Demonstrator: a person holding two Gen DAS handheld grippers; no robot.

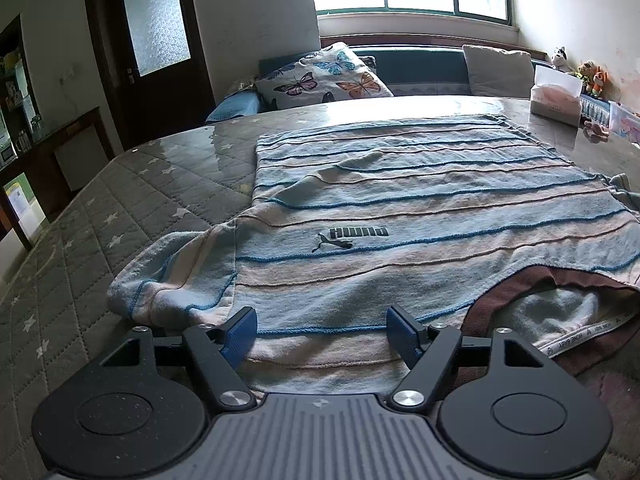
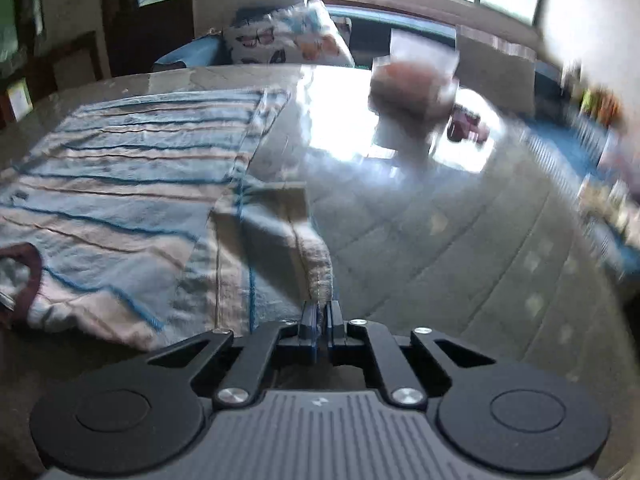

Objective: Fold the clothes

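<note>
A blue and white striped T-shirt with a black logo lies flat on the quilted table cover, brown collar nearest me. My left gripper stands open over the shirt's near shoulder; the cloth lies between the blue pads without being pinched. Its left sleeve is bunched beside the gripper. In the blurred right wrist view the striped T-shirt spreads to the left, and my right gripper is shut on the edge of the right sleeve, which rises into the jaws.
A tissue box stands at the table's far right beside small toys. Beyond the table are a butterfly cushion, a grey cushion and a bright window. A dark door and shelves stand at left. The grey quilted cover lies bare right of the shirt.
</note>
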